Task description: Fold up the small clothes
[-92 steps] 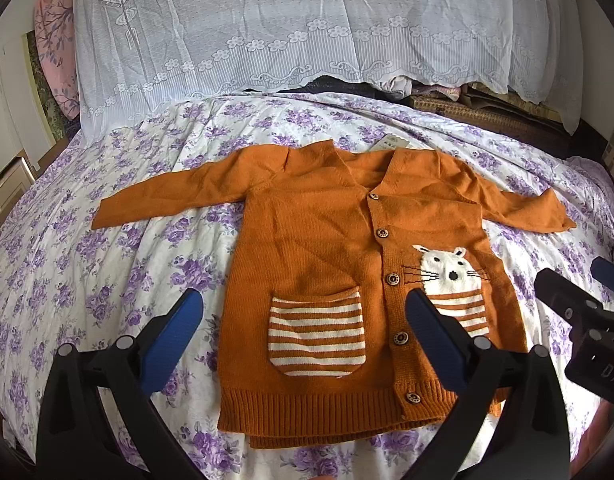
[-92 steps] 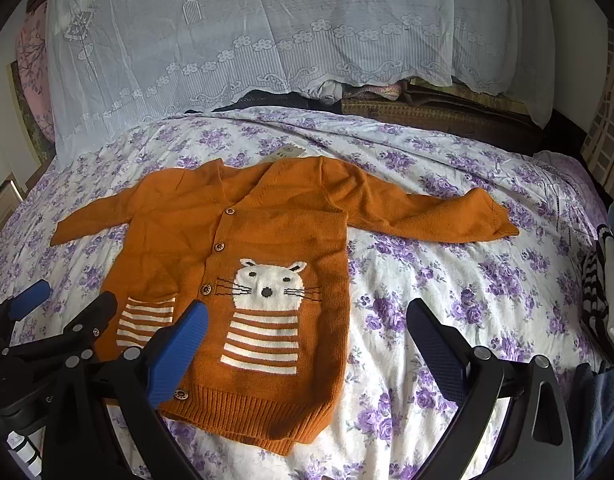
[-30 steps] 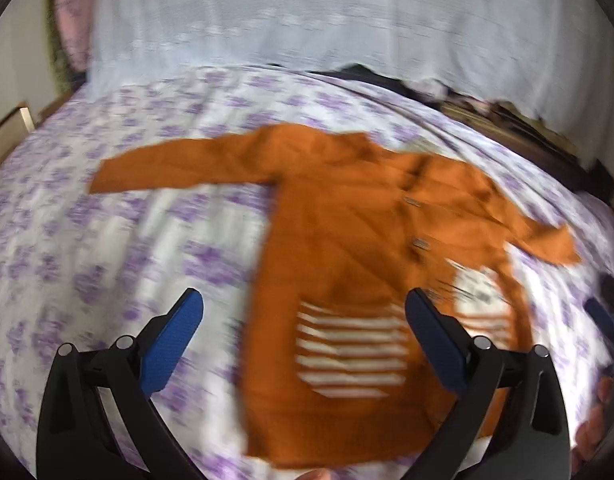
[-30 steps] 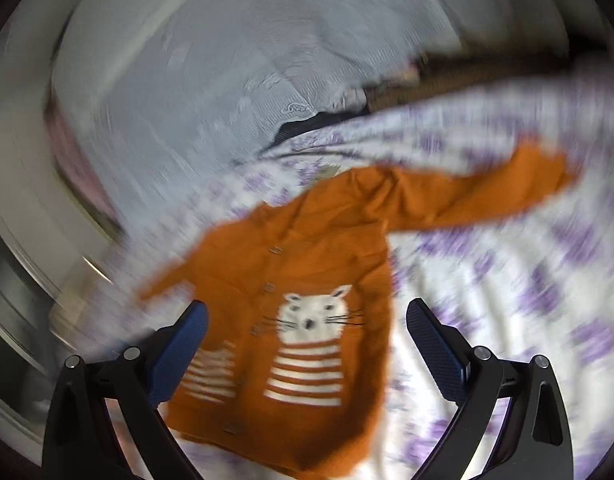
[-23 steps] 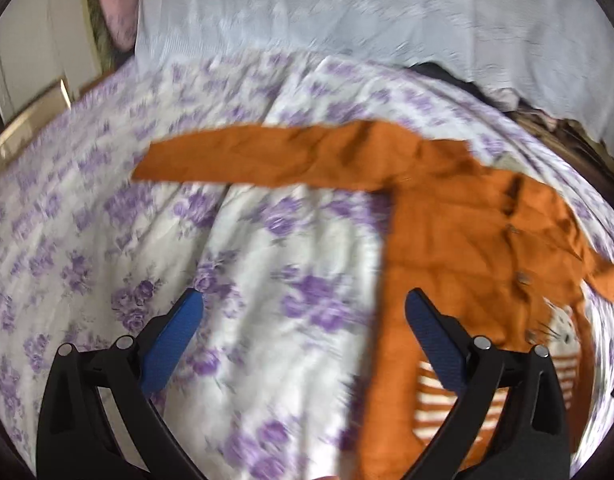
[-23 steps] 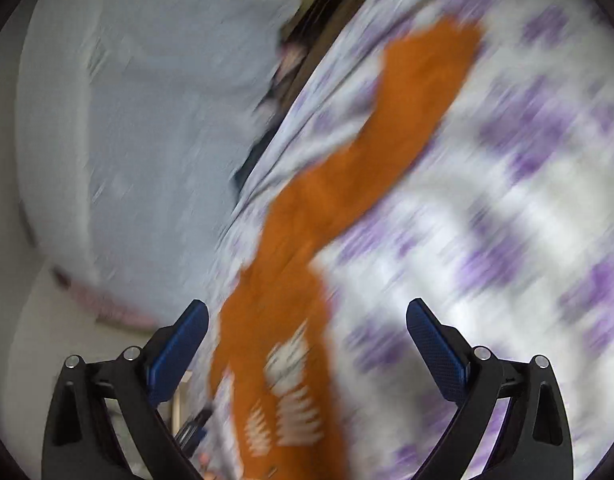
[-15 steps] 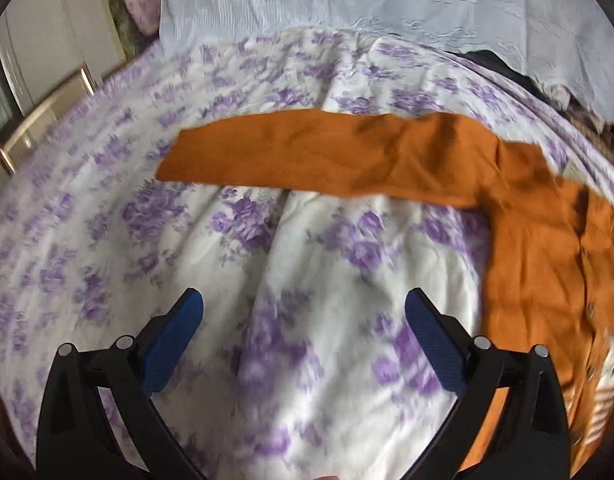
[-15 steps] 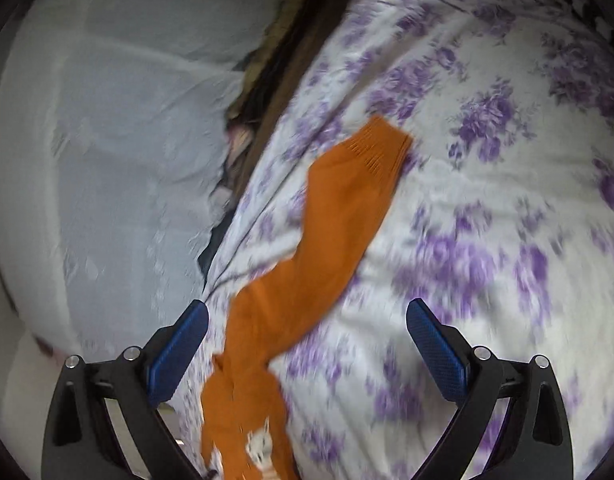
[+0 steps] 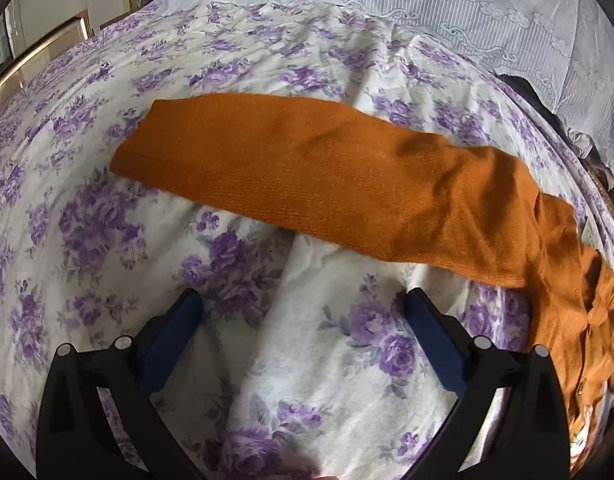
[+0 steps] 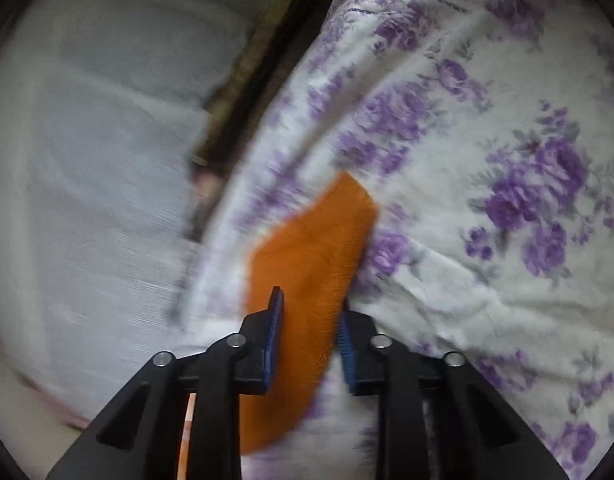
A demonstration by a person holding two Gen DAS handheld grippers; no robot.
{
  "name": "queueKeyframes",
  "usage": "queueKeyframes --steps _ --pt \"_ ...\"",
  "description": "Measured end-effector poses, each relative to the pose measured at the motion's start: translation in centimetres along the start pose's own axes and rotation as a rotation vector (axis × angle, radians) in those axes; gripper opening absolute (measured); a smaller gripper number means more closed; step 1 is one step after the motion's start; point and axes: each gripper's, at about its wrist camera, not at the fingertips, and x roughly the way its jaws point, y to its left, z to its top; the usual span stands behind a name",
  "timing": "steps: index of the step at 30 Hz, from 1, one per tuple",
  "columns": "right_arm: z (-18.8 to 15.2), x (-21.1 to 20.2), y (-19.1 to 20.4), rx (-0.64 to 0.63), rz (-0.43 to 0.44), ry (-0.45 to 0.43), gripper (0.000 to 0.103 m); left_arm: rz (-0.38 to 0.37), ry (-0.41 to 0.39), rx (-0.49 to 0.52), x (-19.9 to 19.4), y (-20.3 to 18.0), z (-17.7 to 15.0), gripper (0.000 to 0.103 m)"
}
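Location: a bedroom in a home. The work surface is a bed covered by a white bedsheet (image 9: 107, 208) printed with purple roses, creased and soft underfoot of the tools. At 12 to 2 o'clock in the left wrist view, a white lace cover (image 9: 467, 12) drapes over a raised bank behind the bed. At 10 o'clock, a gold-coloured frame rail (image 9: 35, 60) stands beside the mattress edge. An orange knitted cardigan (image 9: 347, 184) lies spread on the sheet.
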Motion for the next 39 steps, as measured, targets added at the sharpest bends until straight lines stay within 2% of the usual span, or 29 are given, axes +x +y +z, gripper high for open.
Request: queueKeyframes --steps 3,5,6,7,9,10,12,13,14,17,21,22,23,24,26,27,28,29,30,31,33,34,35,37,39 --pt "0.2 -3.1 1.5 -0.053 0.002 -0.079 0.013 -0.011 -0.002 -0.006 -0.2 0.3 -0.1 0.099" --pt "0.3 -4.6 1.9 -0.04 -0.004 -0.118 0.009 -0.011 -0.004 -0.006 -0.3 0.5 -0.2 0.099" --pt "0.7 -5.0 1.4 -0.029 -0.031 -0.134 0.008 -0.012 -0.006 -0.008 -0.4 0.6 -0.2 0.099" --pt "1.2 -6.0 -0.6 -0.011 -0.108 -0.159 0.008 -0.015 -0.006 -0.012 -0.4 0.7 -0.2 0.099" --pt "1.4 -5.4 -2.7 0.041 -0.224 -0.144 0.005 -0.028 -0.003 -0.021 -0.7 1.1 -0.4 0.099" --pt "1.4 -5.3 -4.4 0.098 -0.2 -0.118 0.004 -0.038 -0.001 -0.029 -0.7 1.3 -0.3 0.099" --pt "1.5 -6.2 -3.5 0.095 -0.164 -0.108 0.021 -0.074 -0.002 -0.052 -1.2 2.0 -0.2 0.099" --pt "1.4 -6.5 -2.9 0.08 -0.132 -0.107 0.054 -0.092 -0.006 -0.063 -1.5 2.2 -0.2 0.099" --pt "1.1 -6.6 -2.2 0.055 -0.109 -0.111 0.069 -0.114 -0.011 -0.077 -1.8 2.6 0.0 0.099" --pt "0.1 -5.5 -0.7 -0.012 -0.175 -0.111 0.071 -0.165 -0.01 -0.129 -1.7 3.5 1.0 0.099" --pt "-0.3 -4.4 0.1 -0.05 -0.211 -0.13 0.069 -0.22 0.015 -0.222 -0.2 5.2 2.4 0.099" --pt "-0.5 -3.7 0.0 -0.068 -0.215 -0.13 0.065 -0.229 0.014 -0.24 0.2 5.6 2.8 0.099" --pt "-1.0 -3.3 0.0 -0.09 -0.22 -0.128 0.055 -0.228 0.009 -0.243 0.3 5.7 3.0 0.099" --pt "-0.9 -2.7 0.1 -0.11 -0.224 -0.116 0.049 -0.219 0.0 -0.242 0.5 5.7 3.4 0.099" --pt "-1.0 -2.0 -0.9 -0.116 -0.215 -0.1 0.028 -0.203 -0.012 -0.239 0.8 5.8 4.0 0.098" --pt "-1.0 -2.0 -1.0 -0.114 -0.207 -0.095 0.023 -0.197 -0.017 -0.245 1.1 5.9 4.3 0.094" --pt "-0.9 -1.9 -1.0 -0.109 -0.192 -0.089 0.012 -0.185 -0.023 -0.251 1.2 6.2 4.5 0.077" --pt "-1.0 -1.8 -1.0 -0.105 -0.183 -0.089 0.009 -0.147 -0.032 -0.248 1.3 6.3 4.5 0.065" --pt "-1.0 -2.0 -0.9 -0.103 -0.174 -0.094 0.009 -0.114 -0.041 -0.24 1.3 6.5 4.6 0.04" --pt "-1.0 -2.3 -0.8 -0.103 -0.167 -0.105 0.008 -0.115 -0.047 -0.241 1.3 6.7 4.7 0.025" --pt "-1.0 -2.5 -0.7 -0.106 -0.176 -0.117 0.008 -0.194 -0.045 -0.273 1.1 7.6 4.8 0.008" --pt "-1.0 -2.7 -1.0 -0.108 -0.229 -0.117 0.008 -0.203 -0.051 -0.279 0.9 7.8 4.8 0.008" --pt "-0.9 -2.5 -1.7 -0.092 -0.277 -0.108 0.005 -0.167 -0.06 -0.266 0.9 7.9 5.0 0.009" --pt "-0.5 -2.4 -2.6 -0.056 -0.265 -0.092 0.005 -0.125 -0.028 -0.25 2.0 8.1 4.8 0.013" --pt "-0.4 -2.7 -2.2 -0.069 -0.28 -0.103 0.006 -0.135 -0.044 -0.262 2.0 8.4 4.6 0.013"
